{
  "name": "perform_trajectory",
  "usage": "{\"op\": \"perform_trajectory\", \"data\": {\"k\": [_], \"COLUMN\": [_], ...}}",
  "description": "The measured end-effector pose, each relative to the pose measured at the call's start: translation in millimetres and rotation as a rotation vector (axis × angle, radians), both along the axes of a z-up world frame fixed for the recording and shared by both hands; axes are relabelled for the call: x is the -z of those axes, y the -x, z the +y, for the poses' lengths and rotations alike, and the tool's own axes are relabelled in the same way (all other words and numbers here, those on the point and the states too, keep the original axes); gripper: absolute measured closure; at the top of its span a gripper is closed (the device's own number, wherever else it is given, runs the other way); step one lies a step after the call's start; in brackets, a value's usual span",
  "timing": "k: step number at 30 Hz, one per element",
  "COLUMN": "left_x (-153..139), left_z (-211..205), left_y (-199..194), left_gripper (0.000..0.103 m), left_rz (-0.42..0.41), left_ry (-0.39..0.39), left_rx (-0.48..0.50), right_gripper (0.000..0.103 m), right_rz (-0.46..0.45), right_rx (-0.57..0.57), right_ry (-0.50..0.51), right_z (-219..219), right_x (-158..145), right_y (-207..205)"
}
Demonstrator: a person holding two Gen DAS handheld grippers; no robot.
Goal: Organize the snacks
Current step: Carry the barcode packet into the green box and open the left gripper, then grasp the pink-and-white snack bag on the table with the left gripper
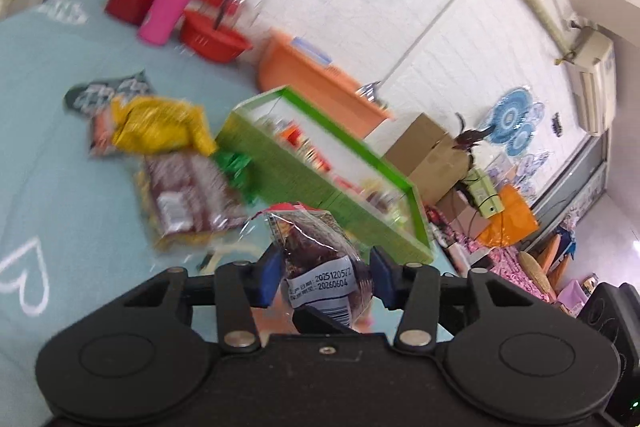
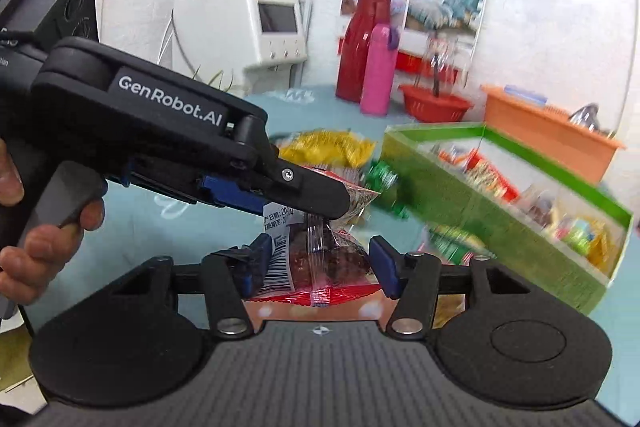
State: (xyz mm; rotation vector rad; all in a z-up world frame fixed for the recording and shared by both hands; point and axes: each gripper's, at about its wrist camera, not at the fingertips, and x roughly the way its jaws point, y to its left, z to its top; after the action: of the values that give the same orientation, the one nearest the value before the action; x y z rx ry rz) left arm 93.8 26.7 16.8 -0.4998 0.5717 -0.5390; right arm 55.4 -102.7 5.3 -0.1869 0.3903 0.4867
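Note:
A clear snack packet of dark brown pieces, with a white date label, is pinched between the blue pads of my left gripper. In the right wrist view the left gripper reaches in from the left, shut on the same packet, with a hand on its grip. The packet's barcode end hangs between the widely spread pads of my right gripper, with no visible squeeze. A green box holding several snacks stands just beyond; in the right wrist view the box is on the right.
On the teal cloth lie a yellow packet, a brown packet and a green one. A pink flask, red flask, red basket and orange bin stand at the back. A red packet edge shows below.

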Motion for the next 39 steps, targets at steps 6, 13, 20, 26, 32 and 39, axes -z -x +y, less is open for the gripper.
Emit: {"op": "perform_trajectory", "data": {"k": [6,13,20,26,32,39], "left_x": [-37,-51,-36,-20,3,-14], "left_z": [-29,-69,-97,-109,-107,-96], "left_y": [-28,-83,-142,-178,-191,-162], "left_gripper": [0.040,0.041,0.041,0.042,0.000,0.000], "left_rz": [-0.104,-0.145,-0.101,-0.064,0.008,-0.026], "left_ry": [-0.005,0.012,0.042,0.017,-0.077,-0.095], "left_rx": [0.060,0.142,0.196,0.197,0.125,0.120], "right_gripper": [0.013,0.013,0.013,0.013,0.000,0.000], "right_rz": [-0.119,-0.181,-0.159,-0.090,0.010,-0.030], "right_rx": [0.072,0.167,0.240,0.260,0.300,0.322], "right_ry": [-0.025,-0.014,-0.019,-0.073,-0.076,-0.080], "right_z": [-24,-58,-88,-104,-110,-114], "right_x": [-30,-47,-41,-28,-8,-16], "right_y": [-11,-45,-82,-118,-142,-119]}}
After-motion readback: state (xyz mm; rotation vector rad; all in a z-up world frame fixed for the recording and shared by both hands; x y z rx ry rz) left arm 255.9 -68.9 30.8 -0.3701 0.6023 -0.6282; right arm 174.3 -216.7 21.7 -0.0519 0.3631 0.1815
